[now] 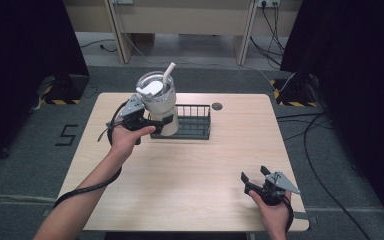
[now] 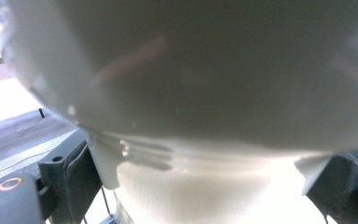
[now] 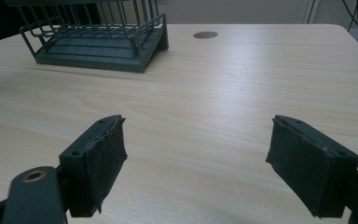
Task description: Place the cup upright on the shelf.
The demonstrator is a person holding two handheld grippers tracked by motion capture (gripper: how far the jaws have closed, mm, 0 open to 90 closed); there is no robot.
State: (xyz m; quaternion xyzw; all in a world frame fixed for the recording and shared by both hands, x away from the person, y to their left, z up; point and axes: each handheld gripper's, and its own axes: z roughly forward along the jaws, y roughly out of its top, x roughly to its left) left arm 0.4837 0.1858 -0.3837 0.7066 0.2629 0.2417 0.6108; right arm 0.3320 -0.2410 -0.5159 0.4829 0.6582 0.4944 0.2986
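The left gripper (image 1: 162,121) pinched the smooth, rigid, probably top-heavy tumbler (image 1: 160,102) low on its narrower base, while the right gripper (image 1: 254,177) stood spread.

Dark numeral 5 (image 1: 68,135) marked on the grey floor (image 1: 25,150) left of the table, no other readable text

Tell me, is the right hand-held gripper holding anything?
No, the right hand-held gripper has its jaws spread wide over the bare wooden table, nothing between them.
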